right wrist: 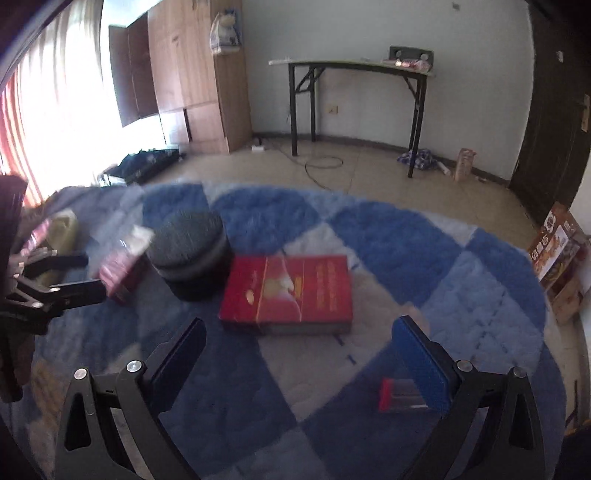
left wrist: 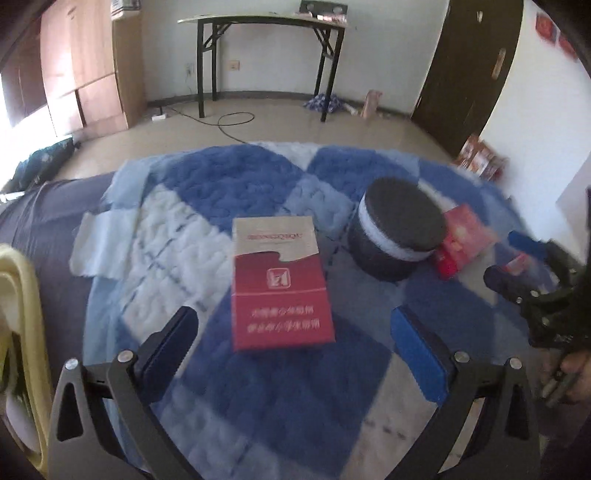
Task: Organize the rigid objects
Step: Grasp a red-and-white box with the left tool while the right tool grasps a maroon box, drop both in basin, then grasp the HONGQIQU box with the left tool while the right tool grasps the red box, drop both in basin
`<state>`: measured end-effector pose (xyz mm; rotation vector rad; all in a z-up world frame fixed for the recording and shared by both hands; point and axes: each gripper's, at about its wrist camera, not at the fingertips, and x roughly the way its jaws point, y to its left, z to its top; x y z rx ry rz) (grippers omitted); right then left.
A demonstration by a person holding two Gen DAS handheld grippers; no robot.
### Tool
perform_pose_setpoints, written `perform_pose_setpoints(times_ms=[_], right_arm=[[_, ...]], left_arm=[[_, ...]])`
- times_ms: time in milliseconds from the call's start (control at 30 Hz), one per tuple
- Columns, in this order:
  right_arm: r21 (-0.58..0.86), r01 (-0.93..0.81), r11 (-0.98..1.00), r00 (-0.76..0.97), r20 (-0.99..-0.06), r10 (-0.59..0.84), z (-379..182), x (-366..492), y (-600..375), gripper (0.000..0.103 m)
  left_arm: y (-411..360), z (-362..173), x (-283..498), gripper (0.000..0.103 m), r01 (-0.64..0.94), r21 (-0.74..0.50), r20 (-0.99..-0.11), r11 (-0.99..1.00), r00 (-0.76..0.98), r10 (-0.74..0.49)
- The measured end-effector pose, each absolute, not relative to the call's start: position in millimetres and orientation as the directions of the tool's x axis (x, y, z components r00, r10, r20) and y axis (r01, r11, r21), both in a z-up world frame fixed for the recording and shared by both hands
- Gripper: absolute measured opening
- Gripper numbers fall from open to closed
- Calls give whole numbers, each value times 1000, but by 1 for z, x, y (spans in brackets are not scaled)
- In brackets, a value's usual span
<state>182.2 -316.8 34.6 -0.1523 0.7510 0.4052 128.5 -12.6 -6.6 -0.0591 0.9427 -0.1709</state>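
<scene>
Where it lies flat, the red-and-white box (left wrist: pixel 281 284) points lengthwise (away from camera).

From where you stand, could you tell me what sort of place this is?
Most likely a room in a home, perhaps a bedroom: a blue checked blanket spread over a soft surface, a wooden wardrobe by the bright window, and a folding table against the wall.

Two wrist fisheyes, angled down from close over blue checked rug (left wrist: pixel 240 192)
Both share round black box (left wrist: pixel 397 236), folding table (right wrist: pixel 351 66)
</scene>
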Motion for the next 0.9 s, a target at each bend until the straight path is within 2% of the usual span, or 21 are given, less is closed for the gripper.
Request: perform_pose_setpoints(times_ms=[167, 300, 433, 533, 700, 767, 800, 900], right_arm=[[-34, -396, 918, 669, -696, 263, 15, 206, -284, 103], [-47, -424, 904, 650, -711, 268, 6, 225, -262, 103], [-92, -405, 910, 638, -741, 210, -10, 243, -244, 103], [-62, -392, 918, 652, -723, 230, -7, 245, -242, 103], [-4, -361, 932, 641, -727, 245, -2, 248, -245, 103], [0, -385, 923, 642, -718, 268, 4, 245, -250, 103], [-9, -402, 915, 640, -718, 274, 7, 246, -252, 103], [-57, -489, 871, 629, -715, 306, 23, 246, -258, 103]], left_arm=[[-17, -20, 141, 103, 127, -172, -811, 977, 545, -214], [-19, -27, 148, 102, 141, -150, -827, 979, 525, -202], [-15, -27, 150, 91, 122, -132, -825, 984, 537, -177], [-14, -25, 148, 82, 126, -98, -819, 987, 554, -152], [-9, -24, 143, 81, 129, -119, -816, 985, 553, -171], [-9, -25, 140, 74, 146, -103, -815, 984, 554, -168], [-9, -25, 138, 64, 151, -82, -812, 985, 563, -154], [-3, -25, 139, 59, 145, -103, -808, 984, 565, -168]])
